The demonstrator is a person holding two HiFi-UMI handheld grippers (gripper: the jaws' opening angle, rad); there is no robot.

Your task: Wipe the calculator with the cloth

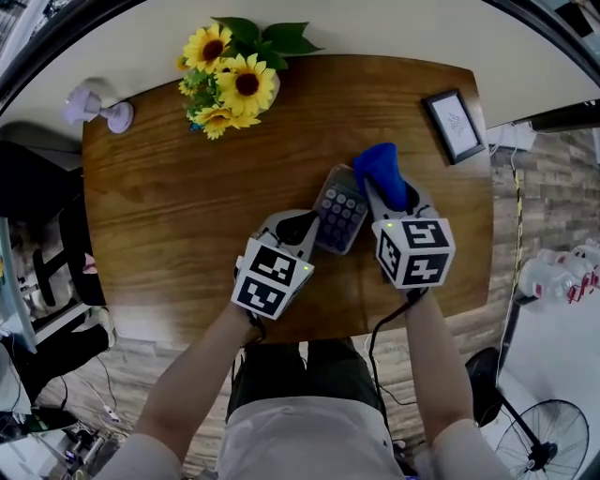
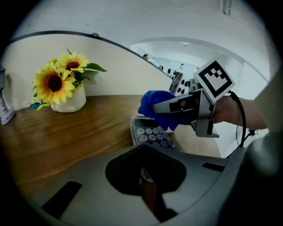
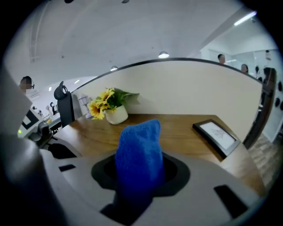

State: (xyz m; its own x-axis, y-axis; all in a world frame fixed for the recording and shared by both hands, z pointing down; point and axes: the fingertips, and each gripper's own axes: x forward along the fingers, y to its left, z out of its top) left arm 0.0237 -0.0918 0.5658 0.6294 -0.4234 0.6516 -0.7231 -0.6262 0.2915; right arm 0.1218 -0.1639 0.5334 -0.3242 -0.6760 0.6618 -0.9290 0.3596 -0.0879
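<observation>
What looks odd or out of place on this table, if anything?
Nothing is spilled or broken. The calculator lies askew on the table, its near end in the left claw, while the right claw holds a blue cloth bunched upright at its far end. The sunflower vase stands upright.

Cloth bright blue. Calculator grey, pale keys. Bench brown wood grain. Sunflowers yellow, dk centres, grn leaves. Marker cubes blk/wht squares. Frame blk, wht inside.

Brown wooden table stands against plain cream wall. Grey-brown plank floor alongside. Black pedestal fan on floor at right. Round ceiling light lit.
</observation>
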